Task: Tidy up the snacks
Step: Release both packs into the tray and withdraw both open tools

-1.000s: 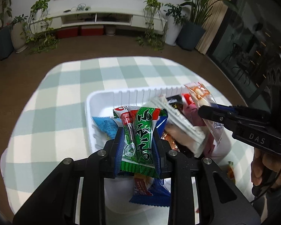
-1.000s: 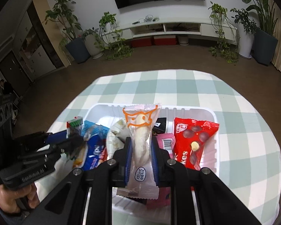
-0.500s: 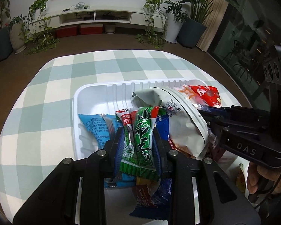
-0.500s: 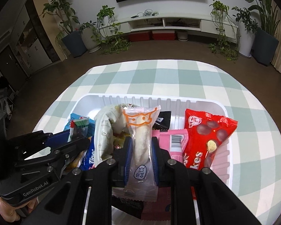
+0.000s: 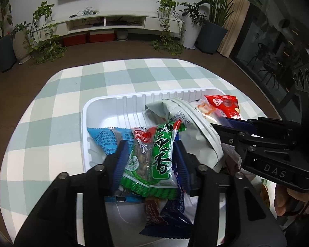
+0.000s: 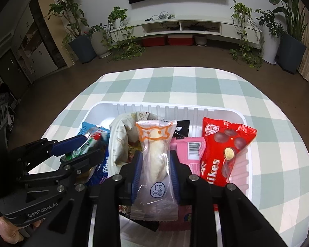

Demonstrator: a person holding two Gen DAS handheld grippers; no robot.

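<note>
A green snack packet (image 5: 154, 154) stands upright between the blue pads of the left gripper (image 5: 150, 160), which is closed onto its sides, above the left part of a white tray (image 5: 105, 111). In the right wrist view the same gripper (image 6: 80, 148) reaches in from the left with the packet's end between its fingers. The right gripper (image 6: 154, 164) is clamped on a clear packet (image 6: 154, 154) with an orange drawn face and a pale bun inside, held over the middle of the tray (image 6: 216, 111). Beside it in the tray lie a red bag (image 6: 224, 150) at the right, a pink packet (image 6: 191, 154) just left of that, a pale grey bag (image 5: 187, 123) and a light blue packet (image 5: 105, 138). The tray rests on a green-and-white checked tablecloth (image 5: 72, 94).
</note>
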